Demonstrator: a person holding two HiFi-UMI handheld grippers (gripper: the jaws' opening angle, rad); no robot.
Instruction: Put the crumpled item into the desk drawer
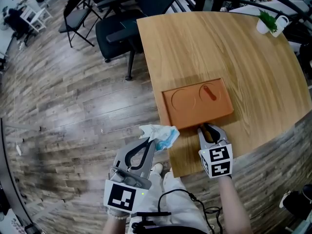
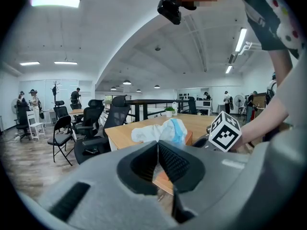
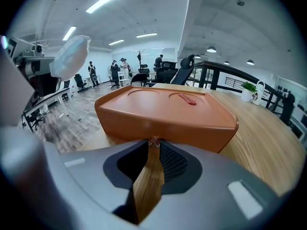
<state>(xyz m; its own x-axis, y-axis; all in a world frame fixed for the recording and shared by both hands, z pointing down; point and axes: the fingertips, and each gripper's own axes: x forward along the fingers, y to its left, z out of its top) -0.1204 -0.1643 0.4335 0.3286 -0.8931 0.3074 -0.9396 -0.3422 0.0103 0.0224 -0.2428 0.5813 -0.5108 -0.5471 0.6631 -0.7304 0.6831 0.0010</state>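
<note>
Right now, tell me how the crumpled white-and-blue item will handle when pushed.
Probably light and floppy: the crumpled item sticks out, folded and creased, from the shut left gripper. Likely it squashes rather than rolls, and may unfold once released.

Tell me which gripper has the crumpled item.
The left gripper, shut on the white-and-blue crumpled item; the right gripper instead grips the knob of the orange drawer.

One wooden tabletop [image 1: 219, 48], one orange drawer box [image 1: 197, 106], one crumpled white and blue item [image 1: 160, 133], two grippers, the left gripper [image 1: 150, 141] and the right gripper [image 1: 204, 128], one white cup with a green plant [image 1: 270, 23], one black office chair [image 1: 117, 33], one black folding chair [image 1: 78, 16]
</note>
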